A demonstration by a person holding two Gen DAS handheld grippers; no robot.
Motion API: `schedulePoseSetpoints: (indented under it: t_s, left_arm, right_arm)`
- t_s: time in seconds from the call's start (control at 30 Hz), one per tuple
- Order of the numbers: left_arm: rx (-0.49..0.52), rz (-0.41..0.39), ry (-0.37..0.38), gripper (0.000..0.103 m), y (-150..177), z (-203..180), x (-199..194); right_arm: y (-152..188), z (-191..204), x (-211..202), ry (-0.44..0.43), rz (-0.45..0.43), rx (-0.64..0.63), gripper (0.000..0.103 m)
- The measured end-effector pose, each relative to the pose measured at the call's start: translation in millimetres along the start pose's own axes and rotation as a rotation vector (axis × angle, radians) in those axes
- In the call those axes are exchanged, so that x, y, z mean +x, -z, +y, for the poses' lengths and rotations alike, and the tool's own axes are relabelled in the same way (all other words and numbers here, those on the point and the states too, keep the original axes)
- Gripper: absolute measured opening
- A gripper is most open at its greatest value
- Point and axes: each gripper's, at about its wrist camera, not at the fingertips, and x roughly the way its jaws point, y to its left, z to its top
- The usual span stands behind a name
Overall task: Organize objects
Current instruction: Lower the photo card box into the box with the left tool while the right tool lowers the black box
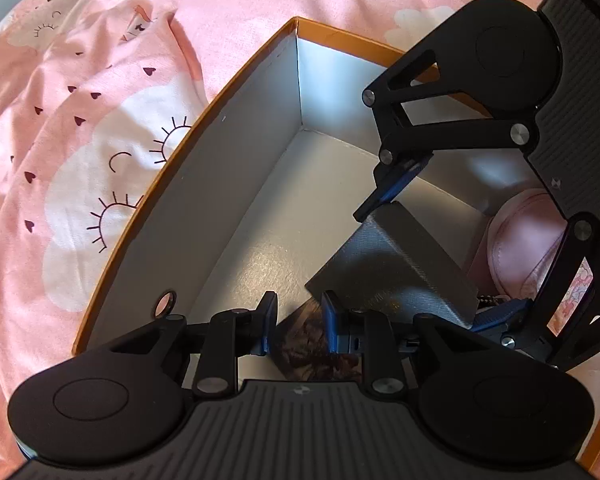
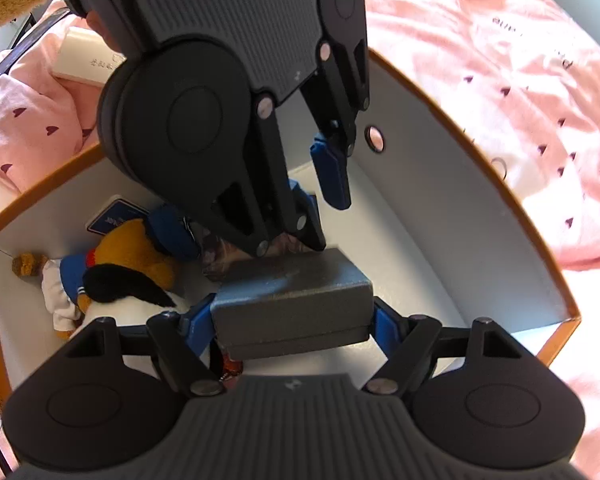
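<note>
The right gripper (image 2: 294, 320) grasps a grey box (image 2: 292, 300) between its blue fingers (image 2: 198, 322), inside the orange-rimmed carton (image 2: 460, 208); the left gripper (image 1: 299, 326), fingers parted, hangs over a dark card (image 1: 304, 348) lying just ahead of its tips; left of the right fingers lies a plush toy (image 2: 120, 264); pink bedding (image 1: 80, 120) surrounds the carton.

Dark patterned flat item (image 1: 306, 344) under the left gripper (image 1: 299, 316) — mostly hidden, identity unclear. Pale pink rounded soft thing (image 1: 520, 252) half-covered by the right gripper (image 2: 293, 320). Print on the cream rectangular box (image 2: 86, 60) on the bedding — too small to read. Orange plush toy (image 2: 128, 248) partly covered.
</note>
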Motion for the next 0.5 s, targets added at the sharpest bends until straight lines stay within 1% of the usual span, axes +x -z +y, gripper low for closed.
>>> schedulePoseSetpoints:
  t_s: [0.17,0.23,0.33,0.4,0.5]
  left_arm:
    - [-0.018,0.02,0.041,0.029,-4,-1,18]
    - [-0.04,0.04,0.034,0.03,-5,-1,25]
    - [-0.1,0.069,0.056,0.031,-6,2,32]
    - [-0.148,0.096,0.042,0.033,-7,4,35]
    - [-0.235,0.139,0.025,0.033,-7,9,37]
  right_arm:
    - [4,-8,10,-0.024,0.091,-0.01,0.079]
    - [4,-12,12,-0.029,0.12,-0.01,0.079]
    - [3,-15,19,-0.026,0.181,-0.031,0.079]
    - [3,-16,24,-0.015,0.211,-0.057,0.079]
    - [1,-20,28,-0.009,0.227,-0.067,0.079]
